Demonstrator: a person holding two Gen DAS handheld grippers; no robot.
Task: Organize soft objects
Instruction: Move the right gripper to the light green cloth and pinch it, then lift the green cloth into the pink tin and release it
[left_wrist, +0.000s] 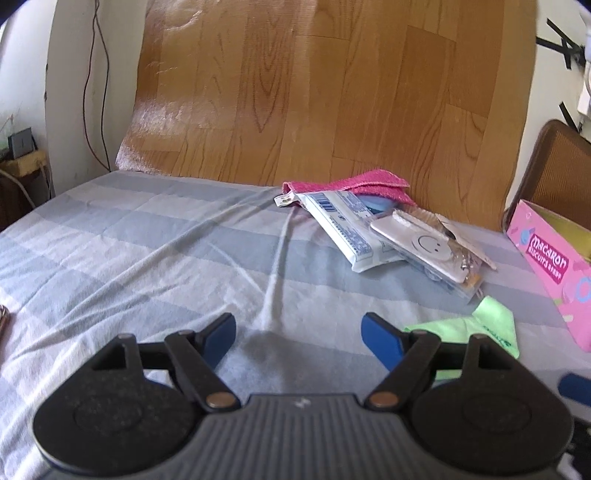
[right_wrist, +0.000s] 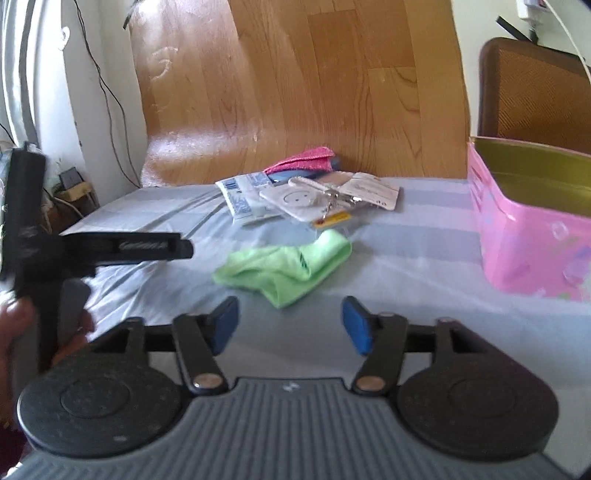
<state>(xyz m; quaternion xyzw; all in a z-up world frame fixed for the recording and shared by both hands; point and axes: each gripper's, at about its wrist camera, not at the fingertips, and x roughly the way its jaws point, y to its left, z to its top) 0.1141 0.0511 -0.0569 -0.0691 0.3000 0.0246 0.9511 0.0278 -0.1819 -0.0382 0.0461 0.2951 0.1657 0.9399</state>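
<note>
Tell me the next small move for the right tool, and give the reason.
Probably ease the right tool forward and down over the green cloth. Its jaws stand open and empty, the cloth lies loose on the bedsheet just ahead of the blue pads, and the open pink box waits to the right.

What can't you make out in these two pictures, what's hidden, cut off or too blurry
- Blue thing, both views: under the pink cloth and white packet; what it is stays unclear.
- Pink box: cut off by the right edge in both views; its inside bottom is hidden by its wall.
- Keyring bits, right wrist view: blurred and small.
- Print on the green cloth: too blurred to read.
</note>
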